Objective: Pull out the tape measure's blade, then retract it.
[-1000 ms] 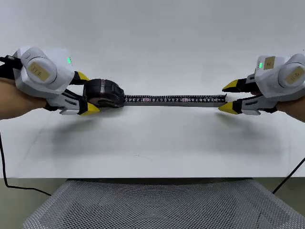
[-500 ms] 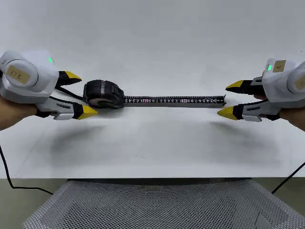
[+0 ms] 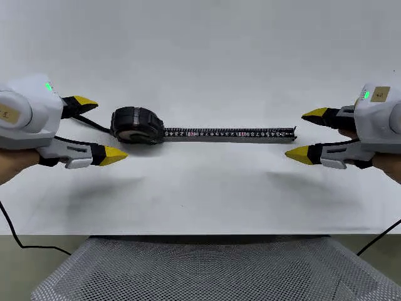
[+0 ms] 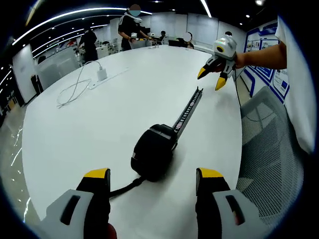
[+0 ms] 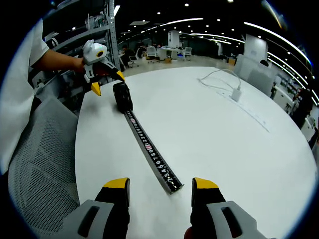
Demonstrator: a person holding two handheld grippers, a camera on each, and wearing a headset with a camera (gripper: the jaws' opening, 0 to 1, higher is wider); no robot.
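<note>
Both grippers have drawn back from the tape measure since a second ago, when the left one was closed around the case and the right one was at the blade's tip. The left white gripper with yellow-tipped black jaws [image 3: 108, 128] now hovers just beside the case with its jaws spread wide and nothing between them. The right gripper of the same make [image 3: 296, 135] hangs just off the far end of the blade, its jaws also spread apart and holding nothing.

The black, rounded tape measure case [image 3: 136, 124] lies on the white tabletop [image 3: 200, 63], in the same spot as before. Its dark, numbered metal blade [image 3: 229, 133] stays pulled out, lying flat and straight along the table towards the right gripper. A thin black wrist strap [image 4: 124, 188] trails from the back of the case towards the left gripper.

From the left gripper view, the case sits just ahead of the two yellow tips, with the blade running away to the right gripper in the distance. From the right gripper view, the blade's end hook lies on the table just ahead of that gripper's tips, not touching either.

A grey mesh chair back [image 3: 207, 269] stands below the near table edge. A white cable with a plug block [image 4: 79, 87] lies well apart on the far side of the table.
</note>
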